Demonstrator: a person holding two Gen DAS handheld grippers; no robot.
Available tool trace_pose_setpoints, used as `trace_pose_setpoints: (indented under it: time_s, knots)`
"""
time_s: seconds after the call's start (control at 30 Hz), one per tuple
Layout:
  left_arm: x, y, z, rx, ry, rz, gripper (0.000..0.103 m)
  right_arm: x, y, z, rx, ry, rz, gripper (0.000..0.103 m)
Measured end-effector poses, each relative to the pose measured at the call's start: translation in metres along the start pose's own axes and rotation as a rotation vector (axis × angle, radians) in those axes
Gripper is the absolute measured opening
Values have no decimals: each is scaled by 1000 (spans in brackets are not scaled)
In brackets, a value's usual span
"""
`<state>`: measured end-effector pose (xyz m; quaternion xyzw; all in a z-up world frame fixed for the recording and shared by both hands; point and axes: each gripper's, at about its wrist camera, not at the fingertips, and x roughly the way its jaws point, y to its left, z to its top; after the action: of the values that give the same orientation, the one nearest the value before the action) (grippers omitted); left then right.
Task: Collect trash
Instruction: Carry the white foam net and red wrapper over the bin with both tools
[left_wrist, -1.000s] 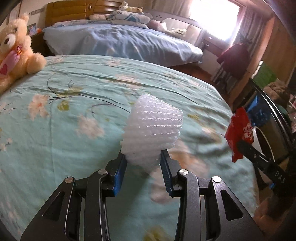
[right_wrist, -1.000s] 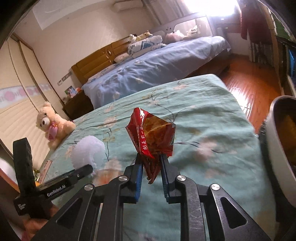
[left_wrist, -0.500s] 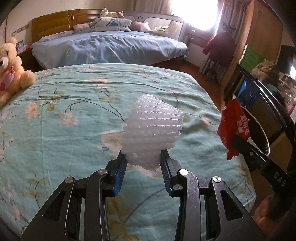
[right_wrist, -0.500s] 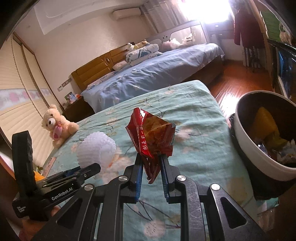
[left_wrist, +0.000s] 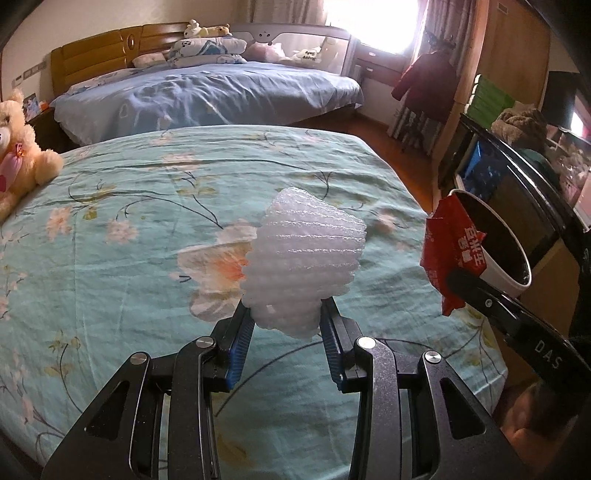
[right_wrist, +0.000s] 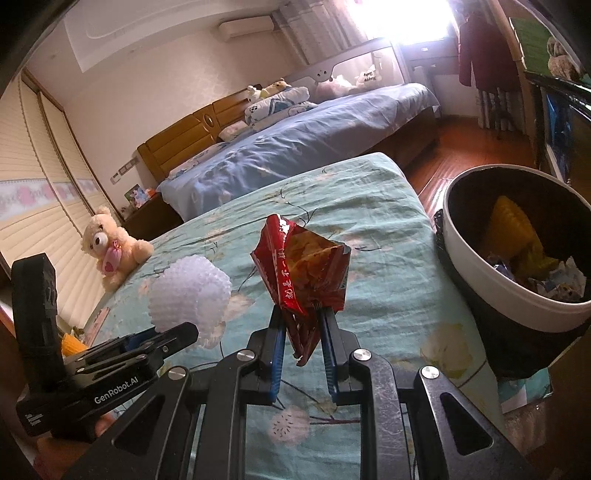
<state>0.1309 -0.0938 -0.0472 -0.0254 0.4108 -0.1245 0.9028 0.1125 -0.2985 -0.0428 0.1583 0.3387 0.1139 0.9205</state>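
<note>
**Trash items in hand, bin alongside**

Left gripper (left_wrist: 286, 317): black frame, blue ribbed pads, clenched on a white foam fruit net (left_wrist: 304, 266). The net is soft, bulbous, ridged mesh, flaring above the fingers and held clear of the bedspread.

Right gripper (right_wrist: 302, 325): same build, jaws clamped on the crumpled lower end of a red snack wrapper (right_wrist: 303, 273). The wrapper is glossy foil with white lettering and a torn, gaping top; its inside shows orange-brown.

Trash bin (right_wrist: 491, 280): round, white rim, dark liner, standing just beside the bed's edge to the right of the wrapper. It holds yellow crinkled packaging and mixed scraps.

Bedspread (left_wrist: 147, 221): teal cloth with pale flowers and dark stems, lightly wrinkled, beneath both grippers.

Teddy bear (right_wrist: 109, 249): cream plush with a pink heart, seated at the bedspread's far left edge.

Second bed (left_wrist: 207, 92): blue quilt, wooden headboard, pillows and soft toys at its head.
</note>
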Motion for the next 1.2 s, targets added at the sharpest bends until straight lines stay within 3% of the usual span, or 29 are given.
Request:
trace_pose_setpoints:
  time_s: [0.53,0.67,0.83,0.97,1.2]
  knots:
    - [19,6,-12,-20,61,-20,34,23,-1,-13,-24,100,-33,23]
    - [21,9,-11,-34,63,-34,38,25,-2,-14,-18,100,-31,33]
    - [23,7,-10,-24,57,-39,38,28,-3,-13,-15,97,-33,33]
    - [17,3,-7,-11,45,-53,34,25,1,-10,-33,84,-42,21]
    - [3,-11,6,18,8,-54,34,5,-4,2,-27,34,-33,21]
